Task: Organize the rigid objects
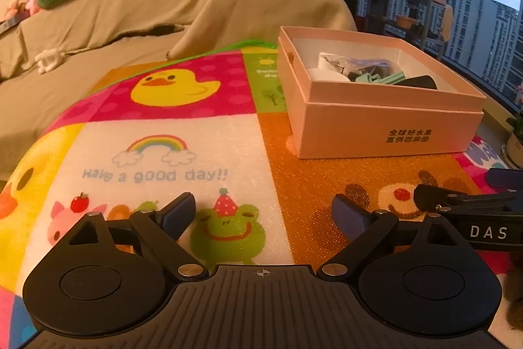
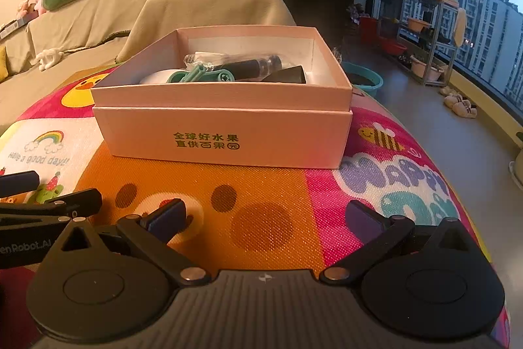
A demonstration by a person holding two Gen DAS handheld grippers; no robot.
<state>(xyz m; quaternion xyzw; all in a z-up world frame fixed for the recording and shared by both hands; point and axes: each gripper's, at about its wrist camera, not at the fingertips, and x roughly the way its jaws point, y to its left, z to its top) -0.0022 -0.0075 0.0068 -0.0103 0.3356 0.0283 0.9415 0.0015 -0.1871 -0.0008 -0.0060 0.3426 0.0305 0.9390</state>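
While both tools rest low over the worktop (image 2: 268,185) | left tool (image 1: 261,211) released, empty | right tool (image 2: 271,218) released, empty | pink box (image 2: 225,133) just ahead of right tool, objects (image 2: 228,71) piled inside, likely gathered for sorting

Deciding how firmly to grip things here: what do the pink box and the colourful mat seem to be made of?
Pink box: likely matte paperboard, judging by its crisp folded edges, thin walls and printed green lettering. Colourful mat: probably foam or woven plastic sheet, given its fine embossed grid texture and slight sheen; the exact material is unclear.
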